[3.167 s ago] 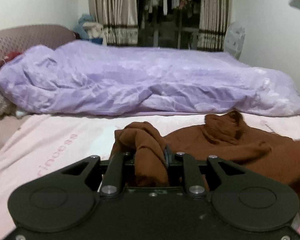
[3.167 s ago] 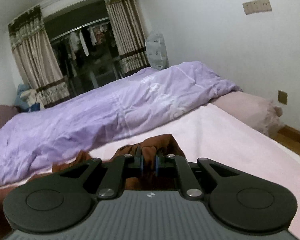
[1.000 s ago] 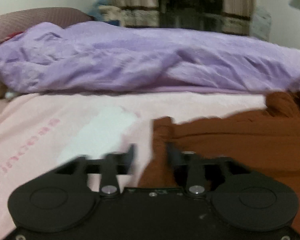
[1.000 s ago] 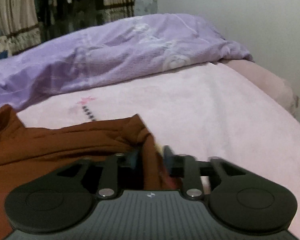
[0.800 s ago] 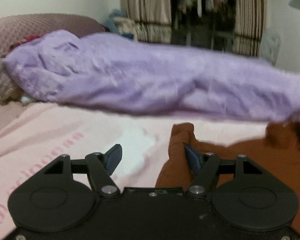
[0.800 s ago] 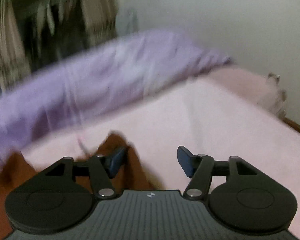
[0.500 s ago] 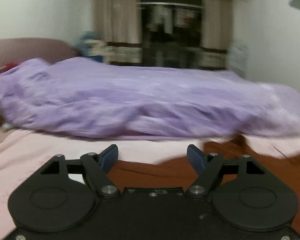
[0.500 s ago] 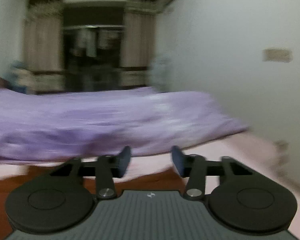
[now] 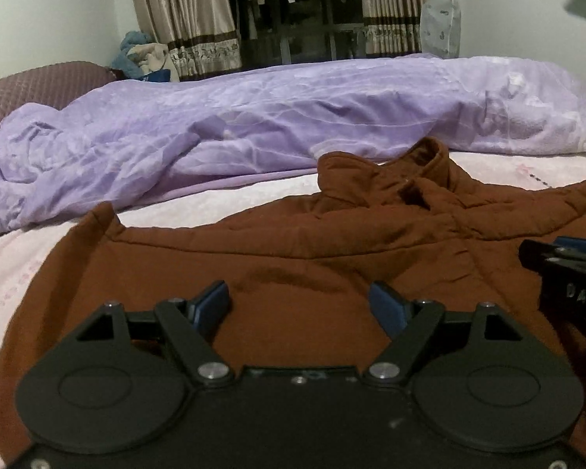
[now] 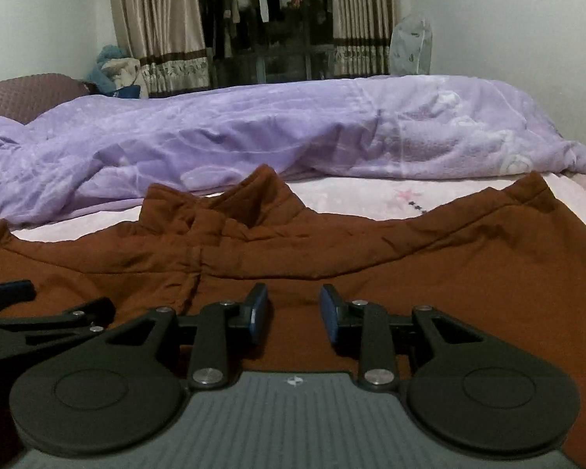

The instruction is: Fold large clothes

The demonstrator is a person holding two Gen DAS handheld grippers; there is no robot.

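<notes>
Found on the bed: brown jacket, spread wide and mostly flat, front up, over the pink sheet. Collar standing up at the far edge, toward the purple duvet heaped along the back. One sleeve end reaching out on the left, the other on the right, both slightly peaked.

Over the jacket's near middle, left gripper: blue pads spread wide, just been opening, nothing pinched, only cloth showing beyond the gap. Just beside it, right gripper: pads partway apart, just been closing, nothing caught between them either. Hard to tell whether either touches the fabric.

Looks like laying-out finished and the first fold due. To do it well:

- Move each gripper outward to its own sleeve end rather than biting at the middle, where only a loose top layer would come up.
- Come in low and level with the sheet, and pinch both layers at the cuff or seam, not the sheet underneath.
- Lift just enough to clear the body, then carry across toward the centre line and lay down flat.
- Keep both sides even, so that the edges land parallel.
- Press the raised collar down before folding lengthwise, or expect a lump.
- Stay clear of the duvet when reaching for the far edge.
</notes>
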